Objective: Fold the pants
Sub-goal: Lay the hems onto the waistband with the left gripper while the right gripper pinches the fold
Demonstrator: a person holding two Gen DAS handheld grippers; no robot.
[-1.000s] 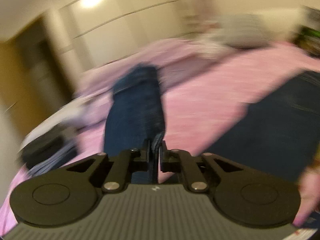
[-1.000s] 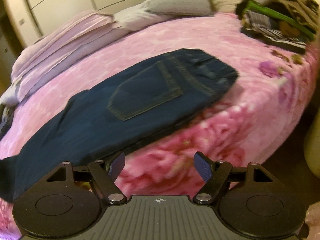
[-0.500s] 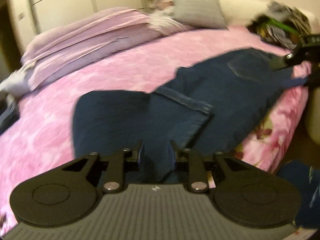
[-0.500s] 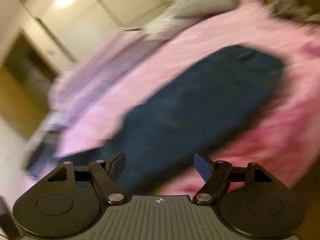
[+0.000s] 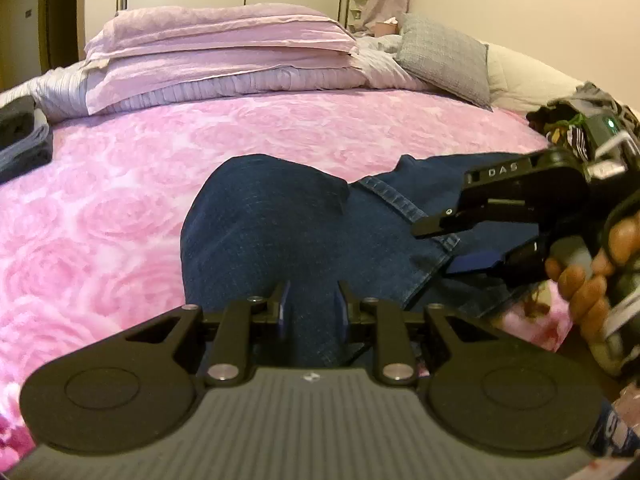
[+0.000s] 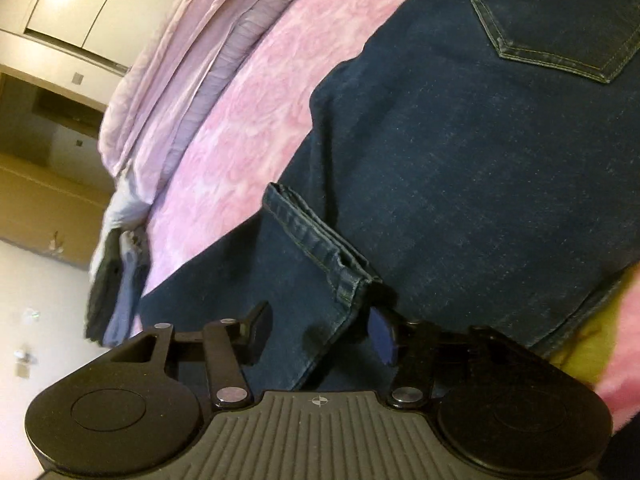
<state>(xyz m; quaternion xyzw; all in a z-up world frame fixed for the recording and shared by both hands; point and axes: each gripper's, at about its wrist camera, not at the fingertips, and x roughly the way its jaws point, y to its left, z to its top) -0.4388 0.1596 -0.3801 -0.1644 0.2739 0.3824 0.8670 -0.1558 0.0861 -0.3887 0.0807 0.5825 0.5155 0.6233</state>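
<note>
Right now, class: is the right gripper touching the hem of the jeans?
Cannot tell. In the right wrist view the hem runs between the right gripper's open fingers, but no contact or gap shows plainly.

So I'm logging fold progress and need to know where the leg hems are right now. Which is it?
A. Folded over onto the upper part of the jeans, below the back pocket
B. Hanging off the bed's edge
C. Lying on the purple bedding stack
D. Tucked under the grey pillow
A: in the right wrist view the leg hems lie across the jeans, below the back pocket, with the right claw open around them.
</note>
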